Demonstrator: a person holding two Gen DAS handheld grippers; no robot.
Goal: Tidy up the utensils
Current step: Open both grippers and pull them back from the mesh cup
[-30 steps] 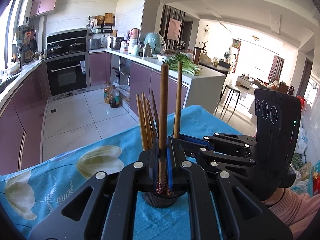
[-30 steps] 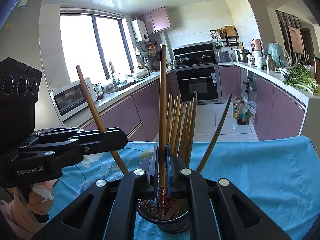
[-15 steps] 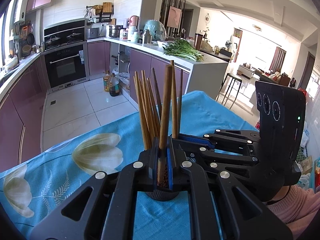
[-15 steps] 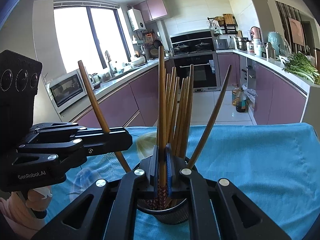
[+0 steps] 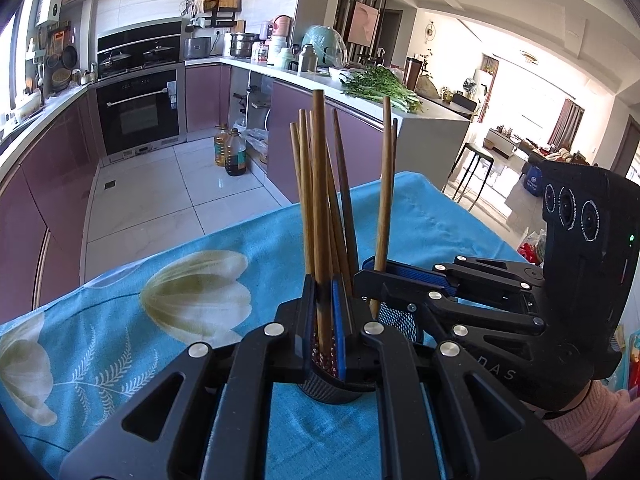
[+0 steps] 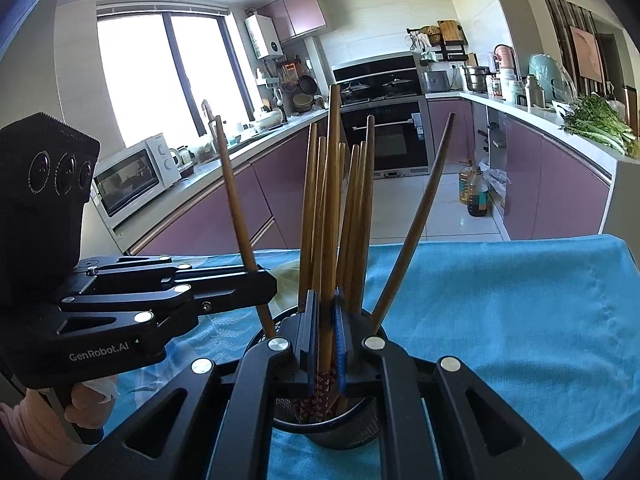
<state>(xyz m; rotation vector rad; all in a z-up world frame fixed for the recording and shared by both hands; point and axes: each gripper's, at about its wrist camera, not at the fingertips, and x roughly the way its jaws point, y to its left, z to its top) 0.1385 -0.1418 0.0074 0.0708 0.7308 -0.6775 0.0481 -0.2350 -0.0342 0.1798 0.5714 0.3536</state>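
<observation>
Both hand-held grippers, left [image 5: 323,312] and right [image 6: 325,332], are each clamping a chopstick [image 6: 333,208] over the mesh holder [image 6: 352,426]; crossing sticks at 12 o'clock risk tipping it.

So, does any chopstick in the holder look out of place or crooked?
Yes. In the right wrist view one chopstick leans far to the right, away from the near-upright bundle in the mesh holder. Nothing looks spilled or damaged.
</observation>
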